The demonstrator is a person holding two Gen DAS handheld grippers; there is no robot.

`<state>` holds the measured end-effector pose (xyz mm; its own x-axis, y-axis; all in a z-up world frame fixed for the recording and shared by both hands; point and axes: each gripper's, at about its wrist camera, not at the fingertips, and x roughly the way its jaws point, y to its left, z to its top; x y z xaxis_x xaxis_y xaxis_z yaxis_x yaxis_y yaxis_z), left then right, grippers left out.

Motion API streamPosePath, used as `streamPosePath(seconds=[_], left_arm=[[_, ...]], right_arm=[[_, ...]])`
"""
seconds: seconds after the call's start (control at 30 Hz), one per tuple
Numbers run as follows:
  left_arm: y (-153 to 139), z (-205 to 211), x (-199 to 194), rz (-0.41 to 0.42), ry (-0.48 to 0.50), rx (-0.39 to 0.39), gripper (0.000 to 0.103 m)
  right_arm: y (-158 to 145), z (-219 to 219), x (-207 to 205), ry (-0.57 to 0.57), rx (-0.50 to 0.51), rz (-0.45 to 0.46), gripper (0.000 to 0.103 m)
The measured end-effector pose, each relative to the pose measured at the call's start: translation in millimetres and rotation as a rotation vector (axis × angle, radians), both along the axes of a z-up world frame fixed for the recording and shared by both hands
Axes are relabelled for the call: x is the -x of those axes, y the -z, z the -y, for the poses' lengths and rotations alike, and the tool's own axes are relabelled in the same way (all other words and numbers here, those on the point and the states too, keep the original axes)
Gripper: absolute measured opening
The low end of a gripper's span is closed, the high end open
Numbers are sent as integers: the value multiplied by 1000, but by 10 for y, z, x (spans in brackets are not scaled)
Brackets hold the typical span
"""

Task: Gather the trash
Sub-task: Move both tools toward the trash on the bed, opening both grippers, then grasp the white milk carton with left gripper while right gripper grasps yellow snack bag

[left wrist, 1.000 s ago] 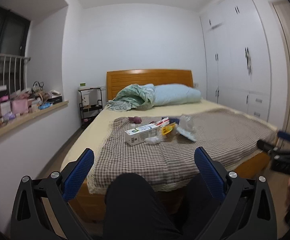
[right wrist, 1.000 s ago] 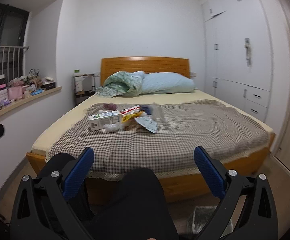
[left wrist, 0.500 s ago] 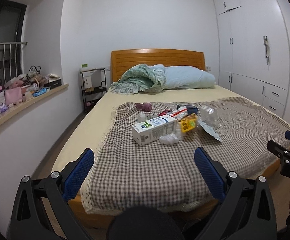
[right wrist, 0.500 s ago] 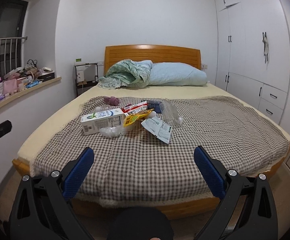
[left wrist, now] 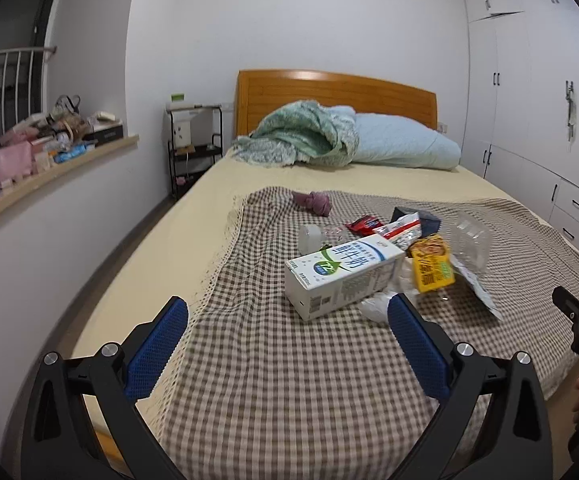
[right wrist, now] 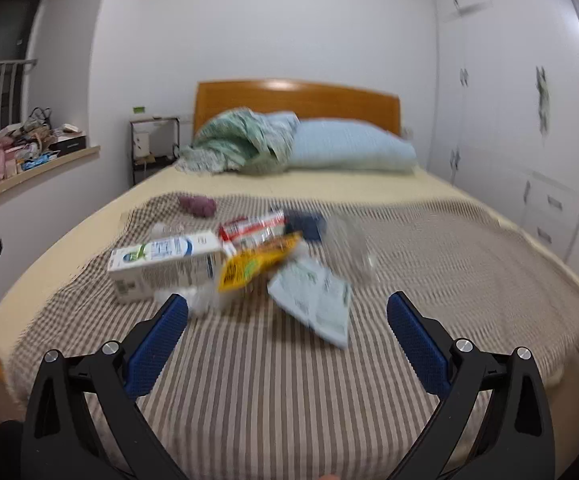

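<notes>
With L gripper (left wrist: 287, 334) and R gripper (right wrist: 287, 332) both spread wide and empty short of the trash heaped mid-blanket (left wrist: 529, 240), you did best to square on the milk carton (left wrist: 343, 276) first, w/ jaws across its narrow sides.

You see the trash in one loose heap on the checked cloth: a white milk carton (left wrist: 343, 276) on its side, a yellow wrapper (left wrist: 431, 266) touching it, a crumpled clear plastic container (left wrist: 471, 238) beside.
</notes>
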<state>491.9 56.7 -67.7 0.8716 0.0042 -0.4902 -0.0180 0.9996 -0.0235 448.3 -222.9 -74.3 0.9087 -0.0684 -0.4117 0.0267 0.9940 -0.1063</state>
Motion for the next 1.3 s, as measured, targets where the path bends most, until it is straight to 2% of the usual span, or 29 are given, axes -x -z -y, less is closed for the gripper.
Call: streamPosePath(seconds=[0.07, 0.17, 0.27, 0.37, 0.4, 0.53, 0.57, 0.63, 0.73, 0.8, 0.9, 0.93, 0.97, 1.0, 1.07, 1.1, 1.17, 1.27, 1.3], left_arm=[[90, -11, -211, -16, 8, 5, 97], [221, 0, -514, -41, 42, 19, 97], [381, 42, -822, -81, 152, 42, 97], [563, 99, -1096, -111, 225, 10, 97], [648, 138, -1210, -126, 247, -25, 97], [912, 237, -1555, -147, 284, -106, 97], [980, 246, -1646, -156, 290, -121, 97], [1159, 233, -1884, -201, 301, -155, 97], [1327, 163, -2111, -246, 322, -163, 96], [1397, 128, -2216, -261, 380, -143, 96], [1456, 124, -2333, -268, 459, -130, 96], [1451, 129, -2355, -267, 481, -128, 96], [1437, 134, -2376, -262, 500, -127, 96], [1415, 137, -2390, -248, 527, -119, 96], [1364, 146, -2398, -217, 564, -98, 96], [1335, 144, -2402, -197, 578, -75, 96], [1295, 134, -2386, -179, 568, -21, 96], [1290, 168, -2318, -215, 495, 18, 95], [1262, 170, -2250, -214, 473, 32, 92]], right_arm=[[99, -21, -251, -36, -21, -58, 96], [245, 22, -655, -57, -161, -115, 96], [392, -40, -945, -71, -193, -153, 96], [564, -73, -1251, -78, -240, -185, 96], [606, -109, -1347, -85, -245, -199, 96], [758, -187, -1623, -102, -218, -242, 95], [783, -190, -1668, -102, -211, -246, 83], [836, -176, -1780, -86, -197, -268, 66], [879, -129, -1887, -71, -211, -268, 66], [903, -130, -1956, -72, -208, -270, 66], [918, -141, -2021, -76, -204, -264, 56], [904, -138, -2023, -82, -209, -256, 49], [885, -132, -2011, -89, -211, -243, 37], [860, -133, -1997, -104, -217, -235, 33], [835, -137, -1974, -126, -225, -229, 16], [819, -137, -1954, -134, -228, -225, 14], [797, -151, -1926, -151, -226, -228, 5], [758, -184, -1853, -159, -192, -217, 2], [744, -184, -1836, -159, -193, -215, 2]])
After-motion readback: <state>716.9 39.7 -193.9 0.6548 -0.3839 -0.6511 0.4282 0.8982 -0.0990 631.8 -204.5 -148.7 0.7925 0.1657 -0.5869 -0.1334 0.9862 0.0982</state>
